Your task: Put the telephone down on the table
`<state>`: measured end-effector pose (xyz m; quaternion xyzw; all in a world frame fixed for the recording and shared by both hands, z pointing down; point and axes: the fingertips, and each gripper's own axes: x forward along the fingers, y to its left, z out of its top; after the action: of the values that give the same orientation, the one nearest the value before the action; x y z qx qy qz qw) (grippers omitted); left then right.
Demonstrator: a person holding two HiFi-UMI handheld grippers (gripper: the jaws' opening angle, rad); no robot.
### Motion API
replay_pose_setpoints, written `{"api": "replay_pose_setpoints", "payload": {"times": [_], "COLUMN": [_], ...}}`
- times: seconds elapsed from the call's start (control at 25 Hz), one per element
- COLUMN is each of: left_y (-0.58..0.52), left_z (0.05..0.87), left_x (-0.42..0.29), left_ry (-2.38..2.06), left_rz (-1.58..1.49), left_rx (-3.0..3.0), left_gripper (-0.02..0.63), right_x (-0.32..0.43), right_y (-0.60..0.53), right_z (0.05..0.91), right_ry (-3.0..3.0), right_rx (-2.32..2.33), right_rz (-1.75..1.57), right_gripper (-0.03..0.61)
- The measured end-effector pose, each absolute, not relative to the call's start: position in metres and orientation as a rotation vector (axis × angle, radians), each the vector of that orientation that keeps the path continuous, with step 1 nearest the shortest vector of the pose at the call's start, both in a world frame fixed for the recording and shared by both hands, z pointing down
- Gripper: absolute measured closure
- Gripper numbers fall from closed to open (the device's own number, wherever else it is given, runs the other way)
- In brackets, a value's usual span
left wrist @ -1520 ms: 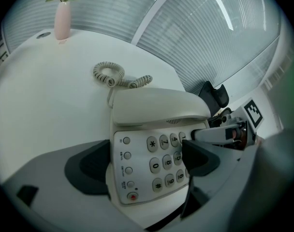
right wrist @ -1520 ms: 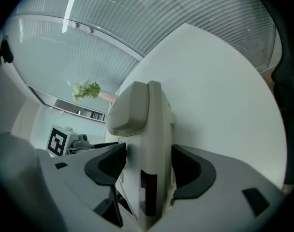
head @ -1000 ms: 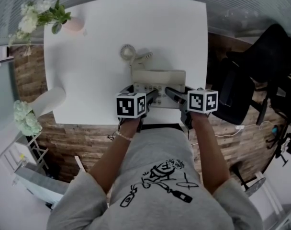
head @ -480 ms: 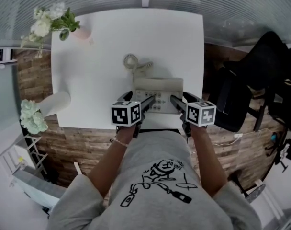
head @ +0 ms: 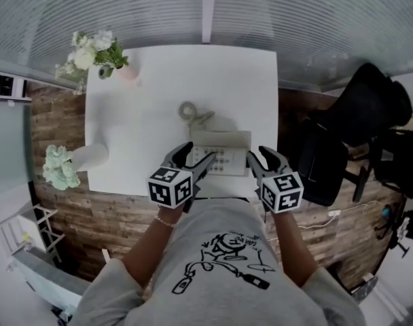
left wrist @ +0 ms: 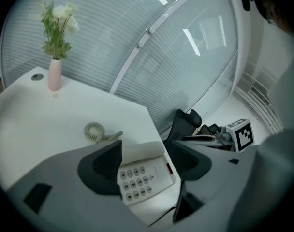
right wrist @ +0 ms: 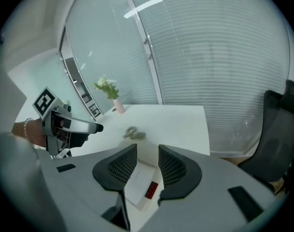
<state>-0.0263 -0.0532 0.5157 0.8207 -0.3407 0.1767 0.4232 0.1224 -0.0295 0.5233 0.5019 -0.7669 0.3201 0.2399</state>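
Observation:
The beige telephone (head: 220, 152) lies flat near the front edge of the white table (head: 159, 80), keypad up, with its coiled cord (head: 188, 111) behind it. My left gripper (head: 196, 153) hovers above the phone's left front corner. My right gripper (head: 259, 156) hovers off its right front corner. Neither touches it. In the left gripper view the telephone (left wrist: 144, 175) shows far below, through the gap of my left gripper (left wrist: 146, 161). The right gripper view shows the telephone (right wrist: 142, 185) through the narrower gap of my right gripper (right wrist: 148, 166). Both pairs of jaws are closing on nothing.
A pink vase with white flowers (head: 98, 53) stands at the table's far left corner. A white vase (head: 91, 156) with pale flowers lies at the left edge. A black office chair (head: 342, 134) stands right of the table, and window blinds run behind it.
Both grippers have risen off the telephone's sides and drawn back toward me, and their jaws have narrowed. The telephone stays on the table. The view has lifted, so the table looks smaller.

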Motion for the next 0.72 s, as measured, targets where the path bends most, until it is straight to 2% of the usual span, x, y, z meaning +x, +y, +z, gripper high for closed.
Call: {"api": "replay_pose_setpoints", "payload": {"times": [0.28,0.36,0.52,0.72], "left_y": [-0.059,-0.052,-0.032,-0.023], "left_z": [0.439,0.416,0.378,0.339], "left_x": [-0.011,-0.006,0.002,0.003], "left_ry": [-0.838,-0.82,-0.787,-0.795], "left_rz": [0.286,0.254,0.222,0.168], "left_rx": [2.321,2.394,2.543,2.673], "left_gripper": [0.484,0.51,0.562,0.592], "right_x": [0.1,0.092,0.07,0.053], "right_y": [-0.04,-0.039,-0.033,-0.027], "right_z": [0.452,0.434,0.39,0.337], "right_ry": [-2.258,-2.298,-2.404,-2.533], "right_rx": [1.403,1.397,1.351,1.358], "right_rz": [0.689,0.656,0.554,0.482], "right_gripper": [0.487,0.511,0.517,0.52]}}
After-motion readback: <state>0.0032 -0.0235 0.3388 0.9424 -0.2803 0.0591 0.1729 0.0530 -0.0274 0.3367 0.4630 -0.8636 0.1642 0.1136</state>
